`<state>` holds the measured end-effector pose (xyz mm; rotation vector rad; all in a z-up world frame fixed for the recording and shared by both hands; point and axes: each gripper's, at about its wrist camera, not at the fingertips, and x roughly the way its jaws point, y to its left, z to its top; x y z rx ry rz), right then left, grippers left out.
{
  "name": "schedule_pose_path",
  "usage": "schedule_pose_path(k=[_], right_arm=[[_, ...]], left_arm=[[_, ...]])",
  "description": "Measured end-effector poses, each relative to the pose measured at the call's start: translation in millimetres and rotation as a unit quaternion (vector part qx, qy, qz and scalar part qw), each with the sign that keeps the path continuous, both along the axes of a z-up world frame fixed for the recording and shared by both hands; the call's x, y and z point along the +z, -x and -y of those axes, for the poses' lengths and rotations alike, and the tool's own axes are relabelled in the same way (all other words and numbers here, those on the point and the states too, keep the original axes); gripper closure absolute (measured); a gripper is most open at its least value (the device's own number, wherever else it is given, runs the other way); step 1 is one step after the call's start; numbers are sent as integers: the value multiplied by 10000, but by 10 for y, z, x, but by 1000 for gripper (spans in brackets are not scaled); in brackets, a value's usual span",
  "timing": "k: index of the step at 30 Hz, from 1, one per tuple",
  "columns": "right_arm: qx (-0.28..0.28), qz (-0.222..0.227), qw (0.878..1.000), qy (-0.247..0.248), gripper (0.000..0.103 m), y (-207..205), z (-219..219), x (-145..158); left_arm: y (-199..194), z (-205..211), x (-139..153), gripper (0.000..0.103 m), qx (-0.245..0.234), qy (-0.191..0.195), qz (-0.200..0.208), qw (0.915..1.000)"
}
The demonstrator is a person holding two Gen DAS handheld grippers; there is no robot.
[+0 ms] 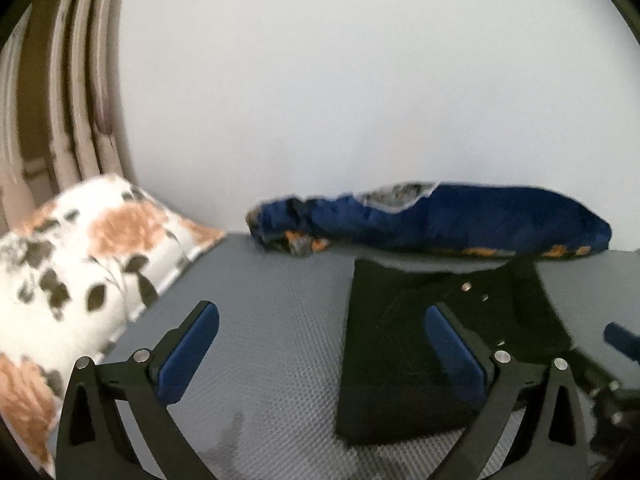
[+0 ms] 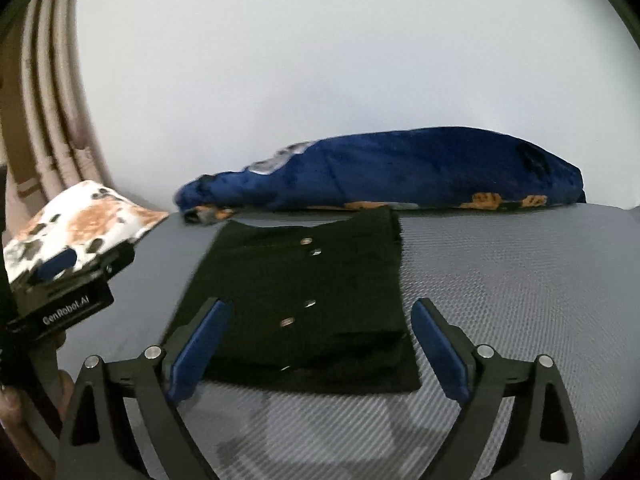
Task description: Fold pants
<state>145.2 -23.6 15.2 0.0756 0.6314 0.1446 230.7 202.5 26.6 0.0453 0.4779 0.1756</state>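
Right wrist: hand-held gripper (image 2: 320,344) agape above pants (image 2: 304,300)

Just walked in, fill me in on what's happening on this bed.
A person with a handheld gripper in each hand is folding black pants. The pants lie in a compact folded rectangle on the grey bed surface. The left gripper and right gripper are both open, gripping nothing. A floral pillow lies to the left, a rolled blue blanket behind, by the wall.

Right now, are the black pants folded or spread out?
Folded: the black pants lie as a compact rectangle with a stacked near edge on the grey mattress.
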Motion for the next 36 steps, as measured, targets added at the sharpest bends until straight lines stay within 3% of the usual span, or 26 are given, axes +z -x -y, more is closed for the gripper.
schedule_pose_path(k=[5,12,16,20,24,26,28,31,33,36], right_arm=[[11,130,9999,-96,6,166,-40,188],[-76,428,9987,-275,4,406,71,554],[-107,670,9972,-329,3,550,156,760],[-97,873,9955,-342,2,678,213,927],[-53,1021,9943,-312,1,774,205,1047],[5,1076,9938,-269,1,813,168,1100],[24,1155,9931,-210,1,861,132,1144],[73,1211,9925,-129,1,917,84,1197],[80,1250,9920,-140,0,949,77,1232],[91,1278,9917,-116,0,995,65,1264]], left_arm=[[317,125,347,1,-153,-29,281,9995],[659,199,782,1,-397,550,725,9951],[898,197,1015,0,37,676,1309,9891],[1002,177,1186,0,-177,835,1246,9885],[989,87,1270,0,-774,1393,914,9830],[1054,77,1298,0,-881,1437,1069,9799],[1113,118,1332,0,-797,1194,1152,9829],[1147,255,1355,0,-567,458,1024,9921],[1224,347,1358,0,-251,-17,1129,9933],[1300,388,1359,0,-212,-204,1120,9933]])
